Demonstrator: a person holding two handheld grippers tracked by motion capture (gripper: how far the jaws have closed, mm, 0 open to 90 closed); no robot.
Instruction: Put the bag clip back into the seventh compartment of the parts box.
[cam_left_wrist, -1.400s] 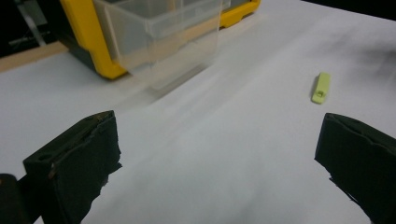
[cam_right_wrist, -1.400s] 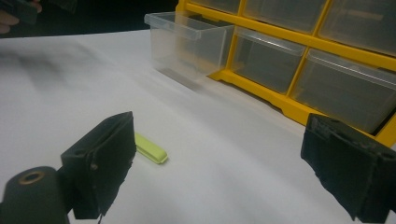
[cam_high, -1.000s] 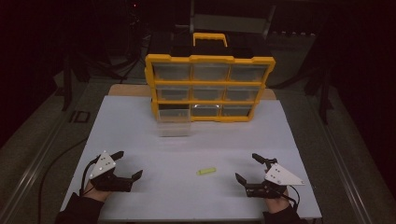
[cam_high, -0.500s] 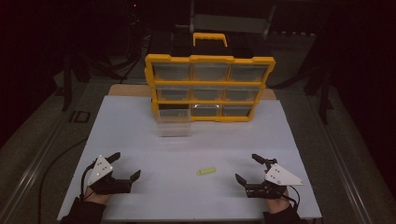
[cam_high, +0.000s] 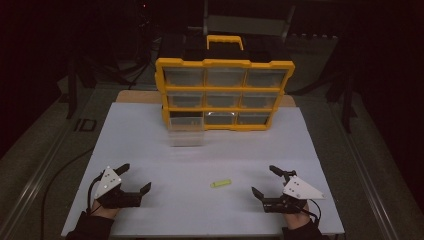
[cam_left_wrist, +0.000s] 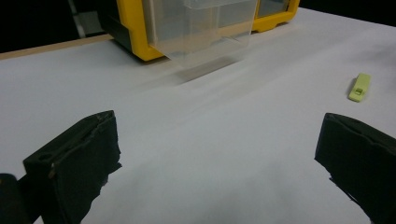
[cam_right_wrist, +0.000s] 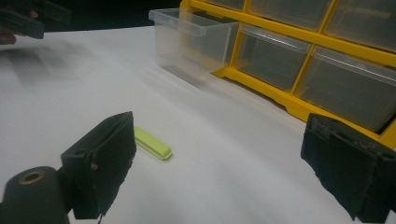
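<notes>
A small yellow-green flat piece (cam_high: 220, 183) lies on the white table top (cam_high: 210, 150) between my two grippers; it also lies at the right in the left gripper view (cam_left_wrist: 360, 87) and just past the left jaw in the right gripper view (cam_right_wrist: 152, 143). My left gripper (cam_high: 134, 178) rests open near the front left edge, nothing between its jaws. My right gripper (cam_high: 265, 181) rests open near the front right edge, also empty. A yellow drawer organizer (cam_high: 224, 92) stands at the back, its bottom-left clear drawer (cam_high: 186, 131) pulled out toward me.
The organizer has a black body and a yellow handle (cam_high: 224, 41) on top. The pulled-out drawer (cam_left_wrist: 205, 25) (cam_right_wrist: 192, 39) looks empty. The other hand's gripper (cam_right_wrist: 28, 18) shows far off in the right gripper view. Dark floor surrounds the table.
The left gripper has shifted slightly toward the front of the table. The right gripper, the piece and the drawer have stayed put.
</notes>
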